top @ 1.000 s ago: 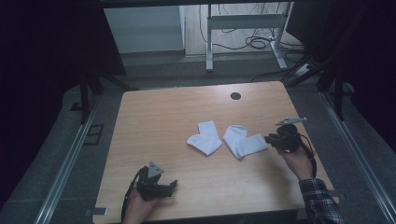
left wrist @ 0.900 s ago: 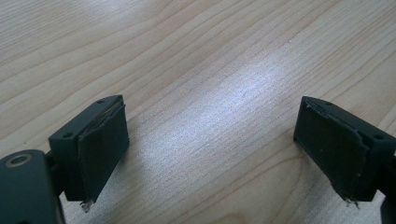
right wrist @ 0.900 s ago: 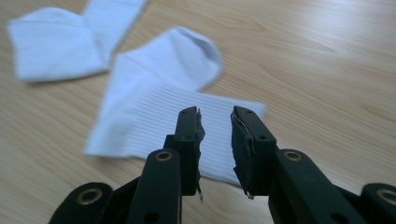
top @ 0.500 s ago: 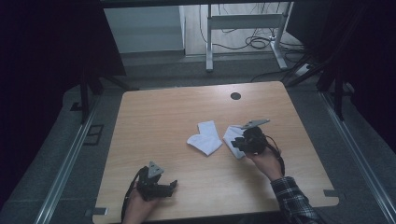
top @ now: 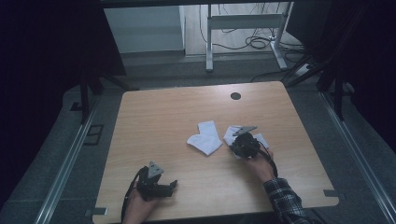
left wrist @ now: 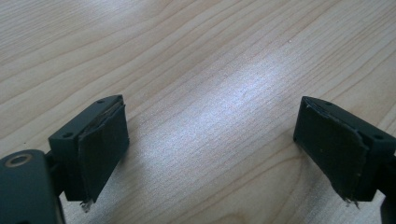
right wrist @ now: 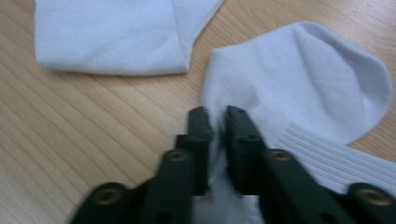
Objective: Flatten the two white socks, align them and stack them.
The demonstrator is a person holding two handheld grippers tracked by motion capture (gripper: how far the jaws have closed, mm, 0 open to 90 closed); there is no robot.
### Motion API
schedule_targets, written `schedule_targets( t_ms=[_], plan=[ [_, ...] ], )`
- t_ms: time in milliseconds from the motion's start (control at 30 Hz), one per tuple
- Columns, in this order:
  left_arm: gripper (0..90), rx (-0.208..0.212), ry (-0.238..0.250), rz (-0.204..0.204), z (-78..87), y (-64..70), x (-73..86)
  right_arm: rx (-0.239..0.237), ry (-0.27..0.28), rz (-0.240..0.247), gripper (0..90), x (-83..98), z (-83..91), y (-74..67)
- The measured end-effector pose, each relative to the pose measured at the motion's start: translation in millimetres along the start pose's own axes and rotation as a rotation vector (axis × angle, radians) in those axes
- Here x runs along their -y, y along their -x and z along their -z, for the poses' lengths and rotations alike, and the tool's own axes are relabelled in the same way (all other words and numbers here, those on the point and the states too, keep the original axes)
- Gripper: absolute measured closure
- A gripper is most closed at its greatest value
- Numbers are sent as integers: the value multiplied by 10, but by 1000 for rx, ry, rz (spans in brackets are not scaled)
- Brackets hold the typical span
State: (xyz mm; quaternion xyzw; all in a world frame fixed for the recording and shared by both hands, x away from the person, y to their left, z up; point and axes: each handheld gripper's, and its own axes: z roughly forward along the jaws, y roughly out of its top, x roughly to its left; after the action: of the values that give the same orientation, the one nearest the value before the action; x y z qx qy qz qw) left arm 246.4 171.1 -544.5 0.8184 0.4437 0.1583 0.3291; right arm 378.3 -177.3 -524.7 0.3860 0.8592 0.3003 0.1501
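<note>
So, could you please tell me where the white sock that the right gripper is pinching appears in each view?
High view: the pinched sock lies right of centre on the table, partly under the right gripper.
Left gripper view: bare wood between open jaws.
Right gripper view: the sock spreads at right, a fold clamped between the jaws.
Shared landmark: the second sock, beside the pinched one.

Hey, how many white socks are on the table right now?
2. One sock lies flat near the middle of the table. The other sock is just to its right, pinched at its edge by the right gripper. None seems hidden.
</note>
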Motion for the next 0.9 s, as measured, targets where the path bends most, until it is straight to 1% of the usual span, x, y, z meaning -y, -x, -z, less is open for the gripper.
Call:
schedule_targets(
  t_ms=[67,133,233,267,300,367,433,567,633,700,733,767,800,833,867,900],
  plan=[
    [100,0,0,0,0,0,0,-1,-13,3,843,4,23,7],
    [100,0,0,0,0,0,0,-21,-25,1,847,8,60,18],
    [100,0,0,0,0,0,0,-60,3,-24,848,2,196,34],
    [100,0,0,0,0,0,0,-60,3,-24,848,2,196,34],
    [100,0,0,0,0,0,0,-83,26,-28,849,-15,327,33],
    [100,0,0,0,0,0,0,-102,49,-32,849,-40,480,20],
    [100,0,0,0,0,0,0,-125,75,-25,849,-71,642,-3],
    [100,-1,2,-6,-1,-4,-1,-143,119,0,843,-155,972,-53],
    [100,-1,2,-6,-1,-4,-1,-154,129,-3,836,-179,1072,-26],
    [100,-1,2,-7,-1,-5,-1,-148,128,-7,831,-178,1083,1],
    [100,0,2,-2,-1,-1,0,-139,113,-28,816,-135,1029,68],
    [100,0,2,0,-1,0,1,-143,98,-47,806,-97,971,98],
    [100,0,2,0,-1,0,1,-149,87,-55,796,-51,898,127],
    [100,0,2,0,-1,0,1,-149,87,-55,796,-51,898,127],
    [100,0,0,0,0,0,0,-156,59,-71,762,47,760,157],
    [100,0,0,0,0,0,0,-157,47,-78,743,90,703,160]
  ],
)
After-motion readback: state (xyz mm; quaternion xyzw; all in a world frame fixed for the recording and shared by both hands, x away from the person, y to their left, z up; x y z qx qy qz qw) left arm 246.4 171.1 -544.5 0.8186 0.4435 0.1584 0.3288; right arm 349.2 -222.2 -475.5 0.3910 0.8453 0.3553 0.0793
